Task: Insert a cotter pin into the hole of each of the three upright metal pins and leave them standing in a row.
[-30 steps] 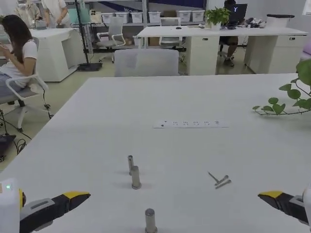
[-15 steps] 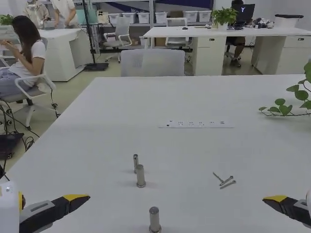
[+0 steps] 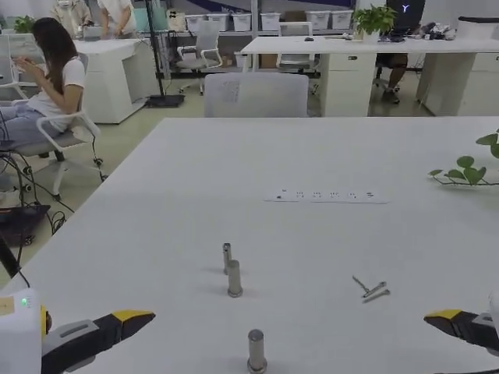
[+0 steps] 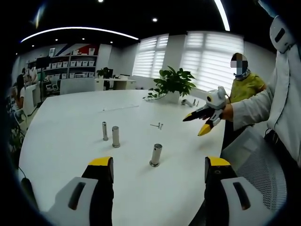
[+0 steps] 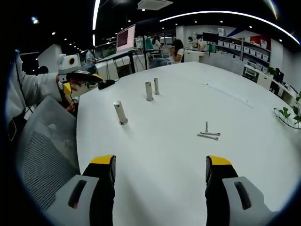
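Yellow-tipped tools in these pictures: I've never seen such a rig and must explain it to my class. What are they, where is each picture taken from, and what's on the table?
They are two-jaw grippers, one in each of a person's hands. One picture comes from a headset camera, the round ones from cameras on the left gripper and the right gripper. Both are open and hold nothing. On the table stand three metal pins; small cotter pins lie apart from them.

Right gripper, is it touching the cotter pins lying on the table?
Apart. The right gripper view shows the right gripper open, with a stretch of bare table between it and the cotter pins.
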{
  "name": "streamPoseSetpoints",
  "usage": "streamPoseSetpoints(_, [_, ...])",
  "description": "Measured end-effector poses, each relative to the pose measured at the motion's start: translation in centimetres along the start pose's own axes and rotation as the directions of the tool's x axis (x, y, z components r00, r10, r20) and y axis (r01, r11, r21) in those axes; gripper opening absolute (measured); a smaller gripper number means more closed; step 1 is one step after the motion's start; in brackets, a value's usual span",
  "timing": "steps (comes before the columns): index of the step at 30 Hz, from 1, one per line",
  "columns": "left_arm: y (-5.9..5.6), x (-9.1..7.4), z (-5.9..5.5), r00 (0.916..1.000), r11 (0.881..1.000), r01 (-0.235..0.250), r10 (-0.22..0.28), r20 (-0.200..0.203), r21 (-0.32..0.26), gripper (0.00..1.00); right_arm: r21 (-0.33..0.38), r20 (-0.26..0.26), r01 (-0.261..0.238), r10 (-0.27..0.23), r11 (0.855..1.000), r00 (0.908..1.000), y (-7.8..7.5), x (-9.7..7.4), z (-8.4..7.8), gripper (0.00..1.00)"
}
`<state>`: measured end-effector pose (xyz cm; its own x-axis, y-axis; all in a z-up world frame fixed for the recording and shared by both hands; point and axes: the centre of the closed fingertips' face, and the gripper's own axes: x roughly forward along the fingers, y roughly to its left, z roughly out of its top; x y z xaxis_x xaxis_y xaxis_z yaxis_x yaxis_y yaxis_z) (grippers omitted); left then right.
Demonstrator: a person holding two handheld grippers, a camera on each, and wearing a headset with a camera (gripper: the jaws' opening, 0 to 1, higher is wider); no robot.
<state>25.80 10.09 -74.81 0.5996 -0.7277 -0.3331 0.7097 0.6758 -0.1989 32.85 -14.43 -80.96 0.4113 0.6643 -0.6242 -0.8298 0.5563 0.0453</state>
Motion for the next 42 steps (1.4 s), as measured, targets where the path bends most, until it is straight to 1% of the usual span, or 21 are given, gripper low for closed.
streamPoseSetpoints(2, [-0.1, 0.0, 0.0, 1.0, 1.0, 0.001, -0.001, 0.002, -0.002, 0.79, -0.053, -0.001, -0.007, 0.007, 0.999, 1.0, -0.8, 0.2, 0.3, 0.73])
streamPoseSetpoints(4, [-0.1, -0.1, 0.1, 0.9999, 1.0, 0.002, -0.002, 0.011, -0.001, 0.78, -0.059, -0.007, -0.014, 0.014, 0.998, 0.9999, -1.2, 0.3, 0.6, 0.68])
streamPoseSetpoints(6, [-0.2, -0.1, 0.0, 0.9999, 1.0, 0.003, -0.003, 0.01, -0.005, 0.79, -0.083, -0.025, -0.011, 0.009, 0.997, 0.9996, -2.3, 0.6, 0.8, 0.66])
streamPoseSetpoints(7, [-0.2, -0.1, 0.0, 0.9999, 1.0, 0.002, -0.002, 0.01, -0.003, 0.79, -0.102, -0.037, -0.013, 0.009, 0.995, 0.9993, -2.6, 0.6, 0.9, 0.64])
streamPoseSetpoints(12, [-0.1, -0.2, -0.3, 1.0, 1.0, 0.004, -0.004, 0.002, 0.002, 0.79, -0.149, -0.087, -0.024, 0.012, 0.989, 0.9962, -4.4, 1.2, 1.0, 0.58])
streamPoseSetpoints(15, [0.0, -0.3, -0.2, 1.0, 1.0, 0.006, -0.006, 0.003, 0.006, 0.78, -0.171, -0.114, -0.04, 0.021, 0.984, 0.9932, -5.0, 1.5, 1.0, 0.54])
streamPoseSetpoints(17, [0.0, -0.3, -0.3, 1.0, 1.0, 0.009, -0.009, 0.003, 0.012, 0.77, -0.201, -0.127, -0.054, 0.028, 0.978, 0.9915, -5.4, 1.8, 1.0, 0.5])
streamPoseSetpoints(20, [0.1, -0.2, -0.4, 0.9999, 1.0, 0.013, -0.013, -0.001, 0.011, 0.77, -0.213, -0.146, -0.064, 0.033, 0.975, 0.9887, -5.9, 2.2, 1.0, 0.48])
streamPoseSetpoints(21, [0.1, -0.1, -0.5, 0.9999, 1.0, 0.016, -0.016, -0.004, 0.015, 0.77, -0.228, -0.158, -0.073, 0.037, 0.971, 0.9867, -6.2, 2.4, 1.0, 0.47])
streamPoseSetpoints(23, [0.2, 0.0, -0.5, 0.9998, 1.0, 0.017, -0.017, -0.005, 0.023, 0.77, -0.236, -0.172, -0.084, 0.043, 0.968, 0.9841, -6.6, 2.7, 1.1, 0.46])
streamPoseSetpoints(25, [0.2, 0.1, -0.6, 0.9998, 0.999, 0.018, -0.018, -0.004, 0.027, 0.76, -0.267, -0.185, -0.093, 0.044, 0.959, 0.9817, -6.9, 2.9, 1.1, 0.43])
streamPoseSetpoints(26, [0.3, 0.1, -0.6, 0.9998, 1.0, 0.018, -0.018, -0.003, 0.025, 0.76, -0.278, -0.201, -0.099, 0.043, 0.956, 0.9787, -7.1, 3.0, 1.1, 0.4])
streamPoseSetpoints(29, [0.3, 0.2, -0.8, 0.9998, 1.0, 0.018, -0.017, -0.004, 0.022, 0.76, -0.305, -0.221, -0.116, 0.048, 0.945, 0.974, -7.7, 3.4, 1.3, 0.35])
streamPoseSetpoints(30, [0.3, 0.1, -0.8, 0.9998, 1.0, 0.017, -0.017, -0.004, 0.02, 0.76, -0.315, -0.237, -0.127, 0.051, 0.941, 0.97, -7.9, 3.6, 1.4, 0.33])
streamPoseSetpoints(31, [0.3, 0.1, -0.8, 0.9999, 1.0, 0.017, -0.017, -0.003, 0.019, 0.76, -0.326, -0.24, -0.131, 0.052, 0.936, 0.9694, -8.0, 3.7, 1.5, 0.32])
streamPoseSetpoints(32, [0.3, 0.1, -0.8, 0.9999, 1.0, 0.015, -0.015, -0.003, 0.02, 0.76, -0.343, -0.252, -0.14, 0.053, 0.929, 0.9662, -8.2, 3.9, 1.5, 0.3])
streamPoseSetpoints(33, [0.3, 0.1, -0.8, 0.9999, 1.0, 0.013, -0.013, -0.004, 0.019, 0.76, -0.348, -0.257, -0.143, 0.053, 0.926, 0.9649, -8.3, 3.9, 1.5, 0.29])
streamPoseSetpoints(34, [0.3, 0.0, -0.9, 0.9999, 1.0, 0.013, -0.012, -0.005, 0.017, 0.76, -0.368, -0.271, -0.157, 0.056, 0.916, 0.9608, -8.4, 4.1, 1.6, 0.27])
streamPoseSetpoints(36, [0.4, -0.1, -1.0, 0.9999, 1.0, 0.01, -0.01, -0.008, 0.016, 0.76, -0.39, -0.287, -0.172, 0.058, 0.904, 0.9561, -8.7, 4.5, 1.6, 0.25])
streamPoseSetpoints(37, [0.4, -0.1, -1.0, 0.9999, 1.0, 0.009, -0.009, -0.01, 0.016, 0.76, -0.394, -0.296, -0.181, 0.062, 0.901, 0.9532, -8.8, 4.6, 1.6, 0.23])
streamPoseSetpoints(42, [0.5, -0.4, -1.1, 0.9999, 1.0, 0.001, -0.001, -0.01, 0.013, 0.75, -0.438, -0.339, -0.223, 0.07, 0.871, 0.9383, -9.2, 5.4, 1.6, 0.19])
